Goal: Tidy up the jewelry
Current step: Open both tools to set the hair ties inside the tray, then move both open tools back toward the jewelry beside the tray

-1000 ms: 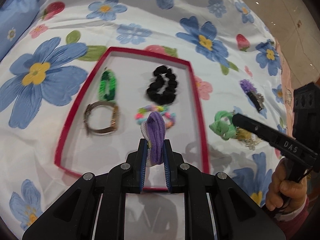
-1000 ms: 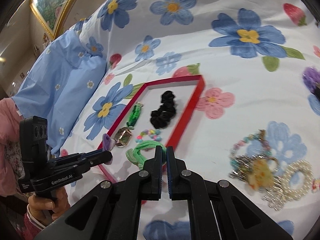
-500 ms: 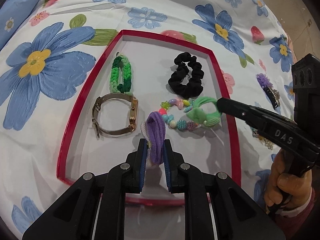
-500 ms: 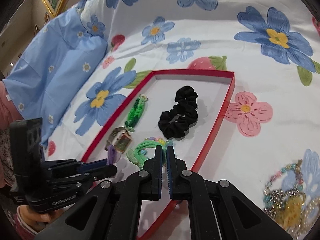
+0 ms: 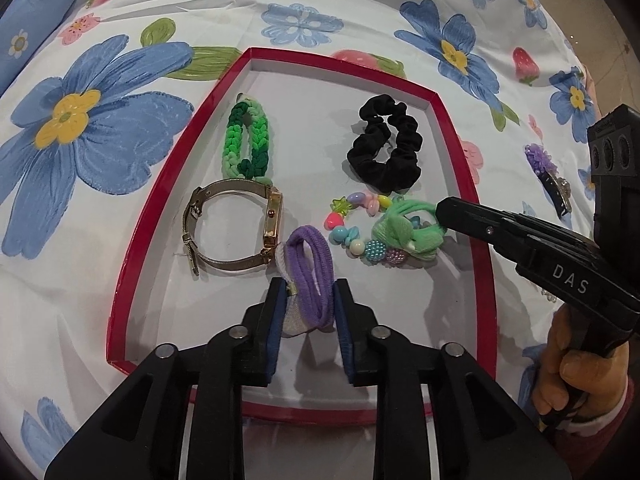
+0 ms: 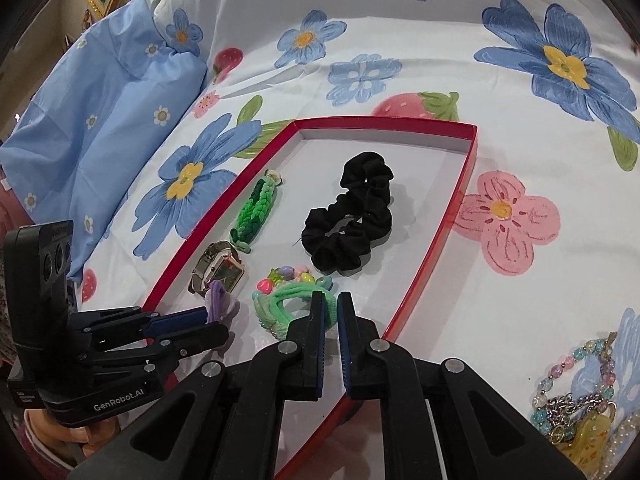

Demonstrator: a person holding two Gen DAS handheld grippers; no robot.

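Here, in the left wrist view, your left hand-held gripper (image 5: 307, 312) has just been opening around the soft, light purple elastic hair tie (image 5: 311, 276), resting in the shallow red-rimmed white tray (image 5: 482, 248).

In the right wrist view, your right hand-held gripper (image 6: 330, 312) has just been releasing the soft mint-green fabric hair tie (image 6: 286, 304); take such ties by the loop.

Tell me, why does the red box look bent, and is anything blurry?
Left wrist view: the fisheye lens bows the red box outward; everything is sharp, with soft shadows under the purple hair tie. Right wrist view: same bowing, dark corners, no glare.
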